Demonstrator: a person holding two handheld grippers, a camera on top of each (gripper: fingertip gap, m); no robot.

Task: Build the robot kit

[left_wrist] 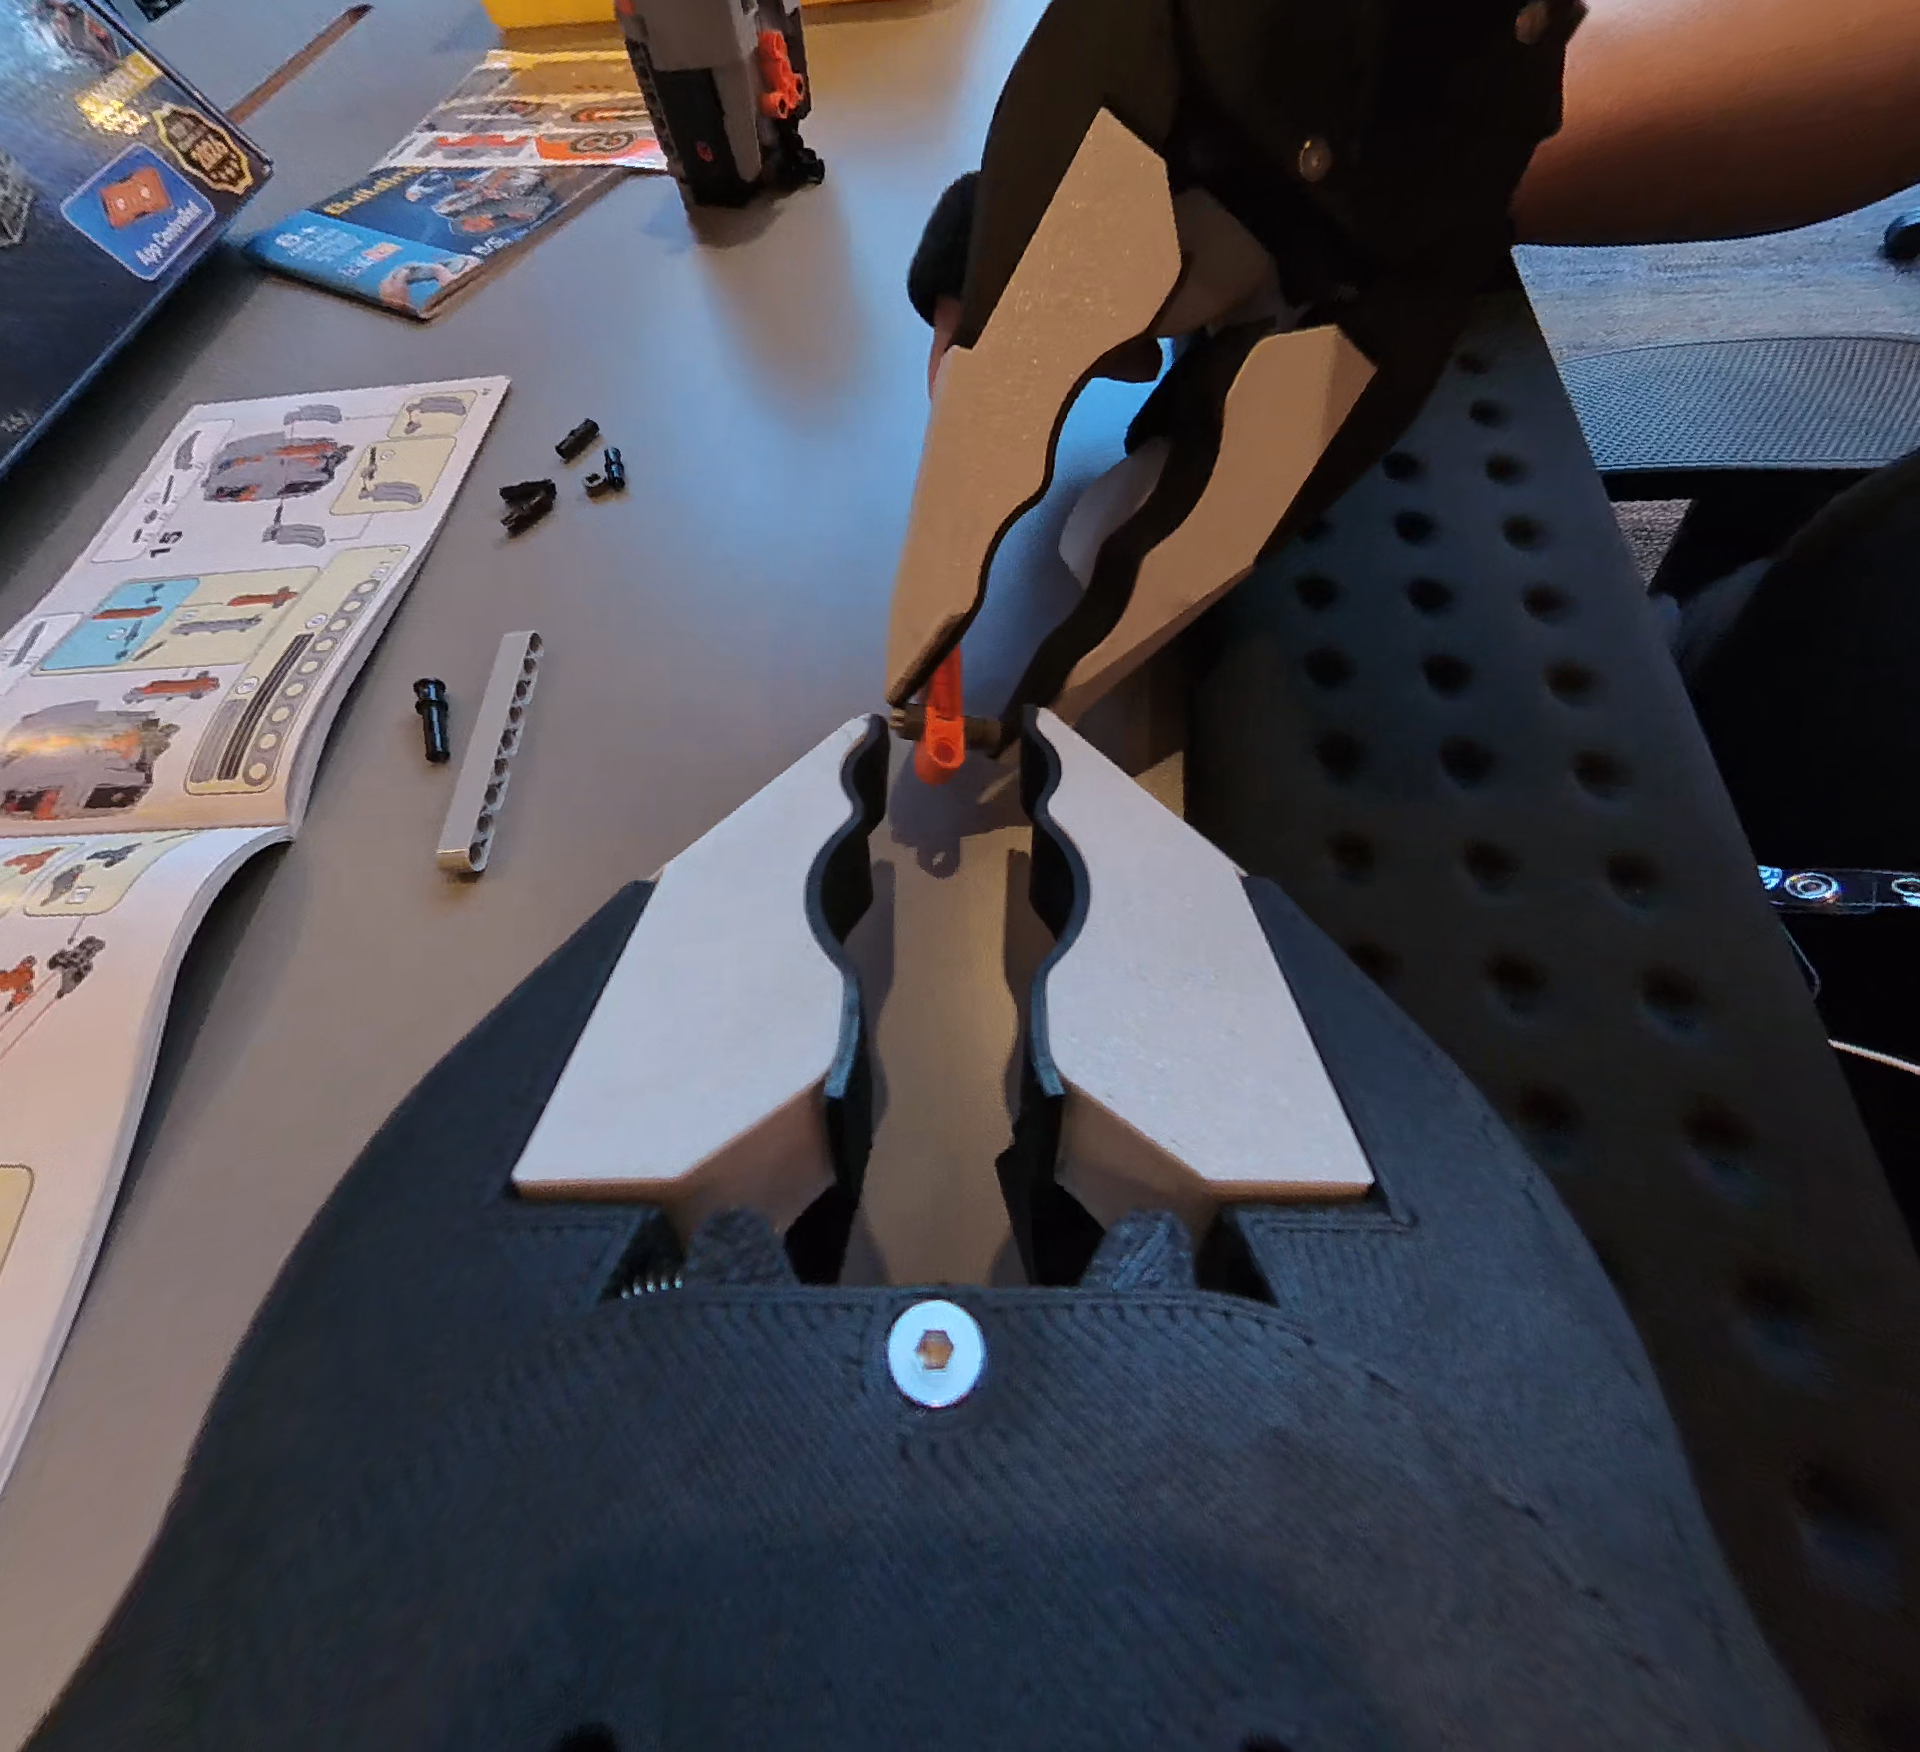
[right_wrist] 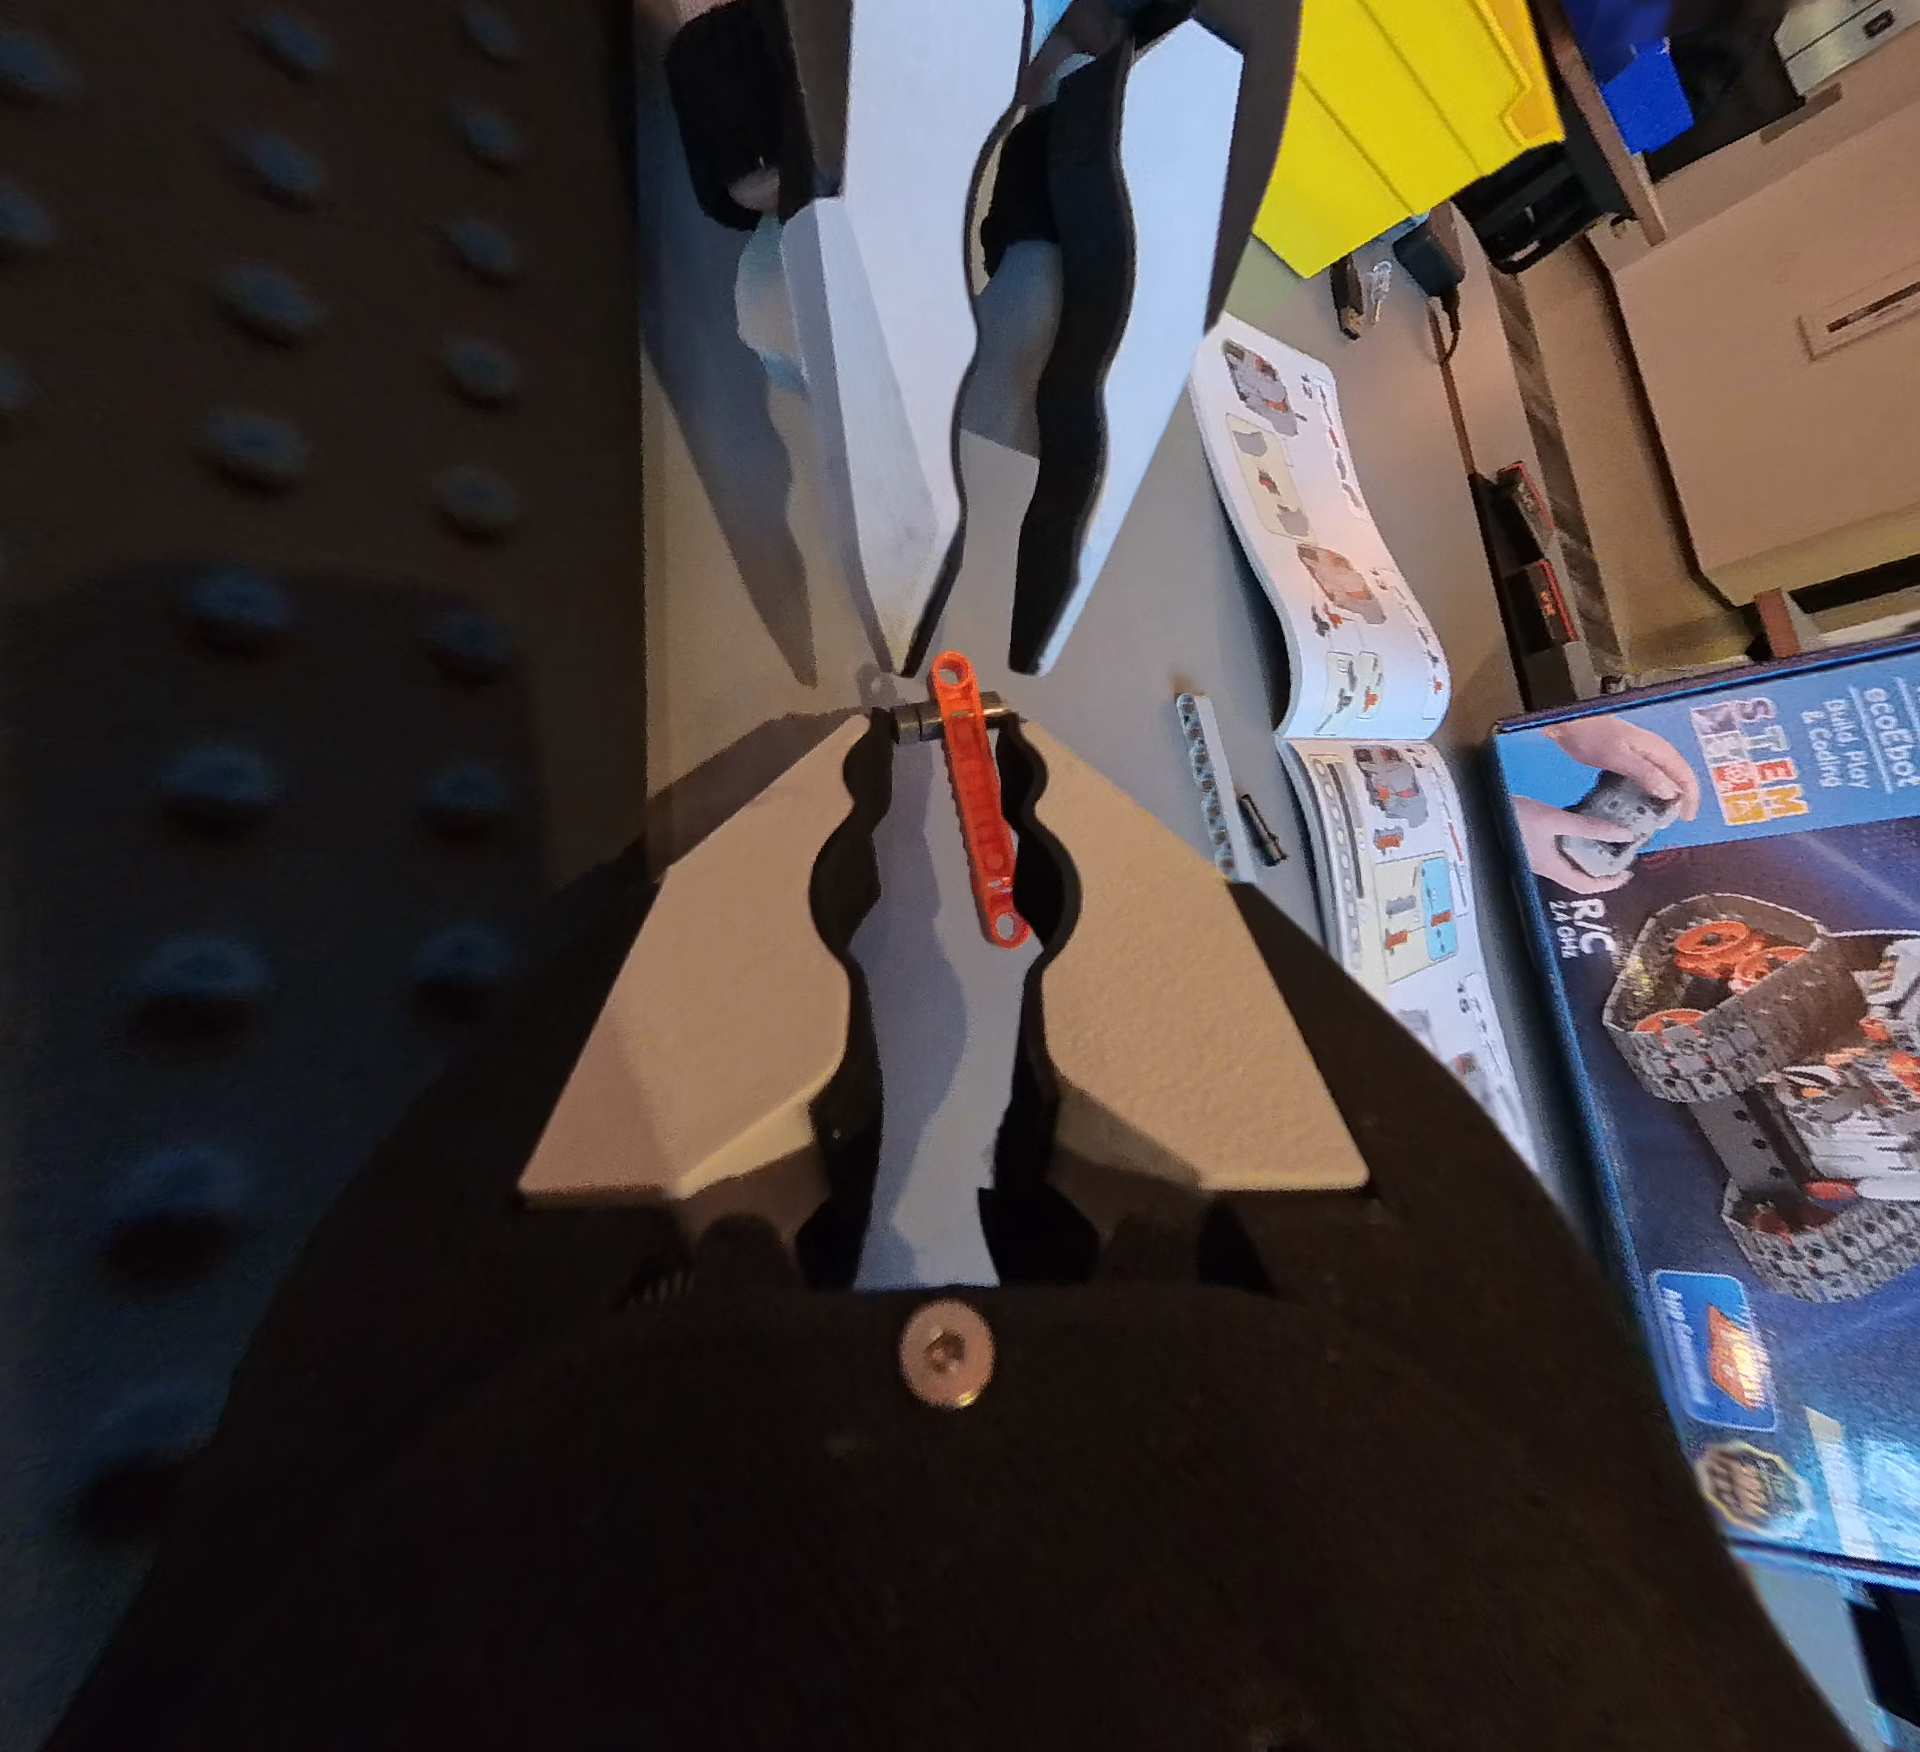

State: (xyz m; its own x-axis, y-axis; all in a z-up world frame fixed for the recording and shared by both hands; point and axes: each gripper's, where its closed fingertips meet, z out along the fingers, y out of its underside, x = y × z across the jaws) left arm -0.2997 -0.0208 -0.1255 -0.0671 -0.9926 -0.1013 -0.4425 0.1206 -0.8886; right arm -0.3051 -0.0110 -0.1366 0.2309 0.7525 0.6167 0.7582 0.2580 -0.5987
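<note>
1. We are looking at an orange beam point(right_wrist: 977, 809) threaded by a hole near one end onto a short grey pin point(right_wrist: 914, 723); both are being held in the air above the counter point(left_wrist: 727, 455), near its edge
2. The right gripper point(right_wrist: 956, 726) is pinching the grey pin end to end between the tips of its jaws, so the pin is lying crosswise to them, while the beam's long axis is running back between the jaws toward that camera
3. The left gripper point(left_wrist: 956, 731) is facing it tip to tip, with its jaws spread and holding nothing; they are flanking the pin's two ends, and we cannot tell whether they are touching it
4. From the left jaws the piece is lying straight ahead at the tips, with the beam's short end pointing toward them, so both grippers are about equally near it
5. Farther left on the counter a grey beam point(left_wrist: 494, 752) and a black pin point(left_wrist: 431, 720) are lying side by side, just beside an open instruction booklet point(left_wrist: 208, 611), with small black connectors point(left_wrist: 561, 481) beyond
6. A black perforated chair point(left_wrist: 1455, 767) is standing to the right of the counter
</note>
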